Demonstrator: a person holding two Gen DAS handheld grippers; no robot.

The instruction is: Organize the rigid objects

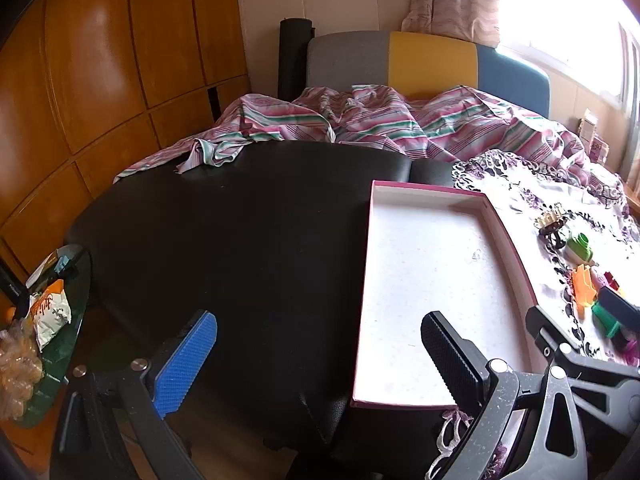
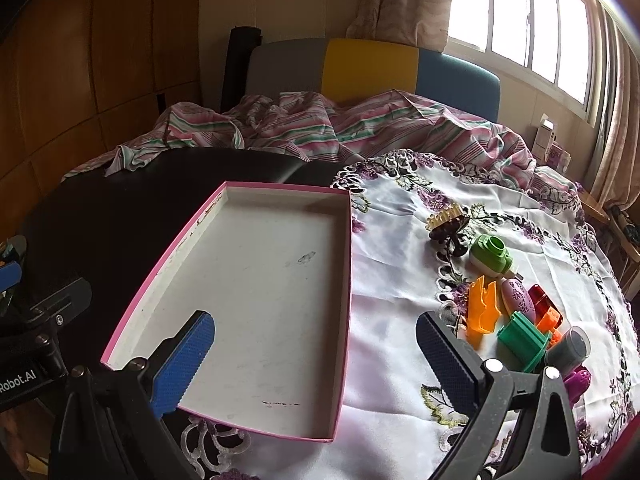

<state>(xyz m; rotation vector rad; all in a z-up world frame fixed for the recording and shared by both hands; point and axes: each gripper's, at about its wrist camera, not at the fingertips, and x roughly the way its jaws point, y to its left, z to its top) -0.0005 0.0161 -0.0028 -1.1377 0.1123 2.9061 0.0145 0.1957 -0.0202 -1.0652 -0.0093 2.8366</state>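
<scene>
Both the left gripper (image 1: 320,360) and right gripper (image 2: 316,360) are hanging with fingers apart and holding nothing; plastic toys (image 2: 516,320) are lying right of the pink-rimmed box (image 2: 280,192).

One shallow pink-rimmed box (image 2: 280,292) lay just ahead of the right gripper (image 2: 316,360), on one white embroidered cloth (image 2: 400,320). To the gripper's right sat a cluster of small plastic pieces: one green-and-white toy (image 2: 490,258), one orange piece (image 2: 482,312), one lilac egg shape (image 2: 518,300), one red block (image 2: 542,300), one green spool-like piece (image 2: 522,340), one grey cylinder (image 2: 570,346) and one purple piece (image 2: 578,382). Farther ahead stood one dark hair clip (image 2: 448,224). Others in the heap could not be counted.
</scene>
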